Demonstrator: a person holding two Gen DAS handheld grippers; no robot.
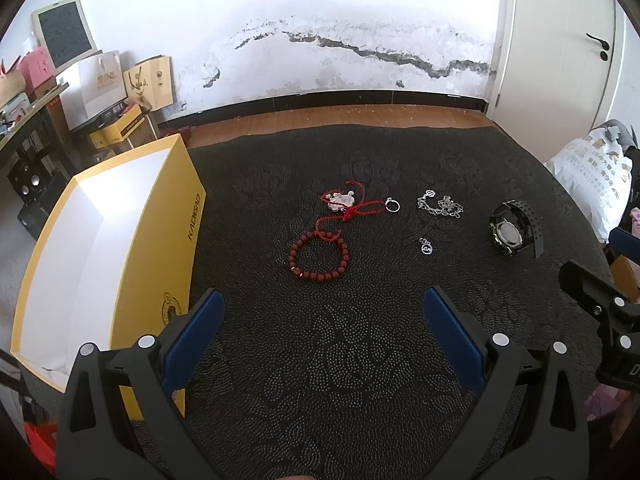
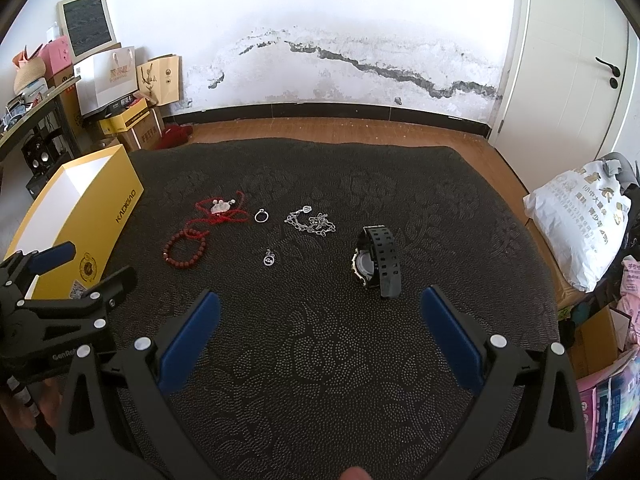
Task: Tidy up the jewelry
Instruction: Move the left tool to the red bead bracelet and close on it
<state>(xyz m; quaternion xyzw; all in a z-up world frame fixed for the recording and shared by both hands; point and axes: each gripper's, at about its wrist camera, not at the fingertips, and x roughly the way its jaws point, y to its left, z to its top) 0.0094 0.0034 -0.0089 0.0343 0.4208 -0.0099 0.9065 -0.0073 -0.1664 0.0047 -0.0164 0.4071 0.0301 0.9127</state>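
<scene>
Currently both grippers hover above a dark patterned mat (image 1: 320, 360) with their jaws spread wide and nothing between them. The left gripper (image 1: 324, 304) points toward the middle of the mat; the right gripper (image 2: 320, 304) sits to its right and appears at the right edge of the left wrist view.

Jewelry layout on the mat, left to right:

- Red bead bracelet (image 1: 319, 256) — lying flat as a closed loop, nearest the left gripper.
- Red cord necklace (image 1: 352, 206) with a pale silver-coloured pendant (image 1: 340, 200) — lying just beyond the bracelet, its cord touching or overlapping the bracelet's far edge.
- Silver ring (image 1: 392, 205) — just beside the right end of the red cord.
- Silver chain (image 1: 440, 205) — bunched in a loose heap, apart from the ring.
- Small round charm (image 1: 426, 247) — lying alone, nearer the grippers than the chain.
- Black watch (image 2: 376, 262) — resting on its side with the strap curled into a loop, well apart from the chain and closest to the right gripper.

A yellow box (image 1: 176, 240) with a white interior stands open at the left edge of the mat, beside the left gripper. No jewelry is visible in the part of its interior that shows.

Surroundings: a white bag (image 2: 580, 224) lies off the mat to the right, a white door (image 2: 572, 60) stands at the far right, and stacked cartons and paper bags (image 2: 132, 80) occupy the far left corner against a stained white wall (image 2: 320, 40).
</scene>
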